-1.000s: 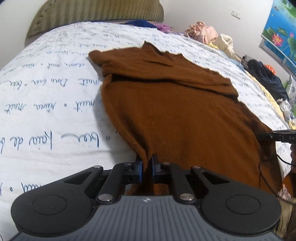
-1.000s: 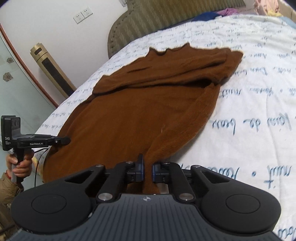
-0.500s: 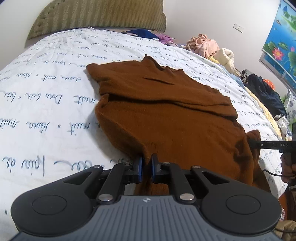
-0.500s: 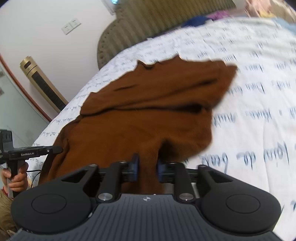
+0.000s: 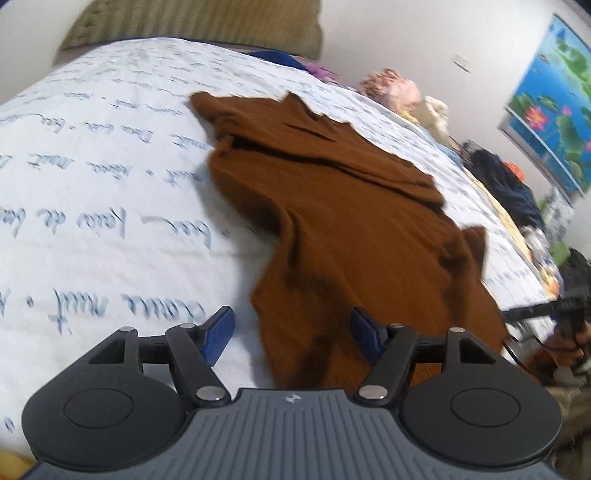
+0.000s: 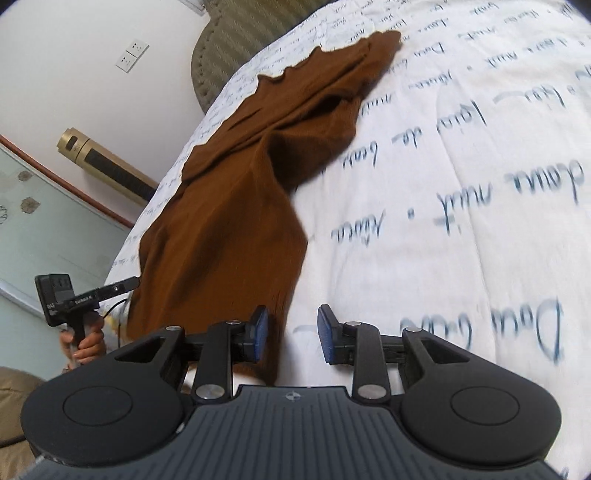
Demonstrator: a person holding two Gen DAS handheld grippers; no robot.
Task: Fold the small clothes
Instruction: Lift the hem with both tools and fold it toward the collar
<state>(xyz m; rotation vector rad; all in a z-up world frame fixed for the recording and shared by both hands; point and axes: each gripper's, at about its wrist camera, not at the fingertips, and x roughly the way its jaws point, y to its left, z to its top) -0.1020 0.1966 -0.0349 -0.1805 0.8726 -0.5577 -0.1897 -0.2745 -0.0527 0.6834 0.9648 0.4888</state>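
Note:
A brown knit sweater (image 5: 343, 206) lies on a white bedspread (image 5: 92, 206) printed with blue script. Its sleeves are folded across the upper body. My left gripper (image 5: 293, 334) is open, its blue pads apart on either side of the sweater's near hem. In the right wrist view the sweater (image 6: 236, 218) lies left of centre on the bedspread (image 6: 461, 184). My right gripper (image 6: 291, 334) is open just right of the hem's edge, holding nothing. The other gripper (image 6: 77, 299) and the hand on it show at far left.
A padded headboard (image 5: 207, 18) stands at the bed's far end. Piles of other clothes (image 5: 391, 88) lie along the bed's right side. A gold tower fan (image 6: 107, 166) stands by the wall. A poster (image 5: 554, 107) hangs at right.
Both grippers were shut on the sweater's bottom hem and carried it toward the far end. Now both have opened and let the hem drop, and the sweater lies bunched and narrower.

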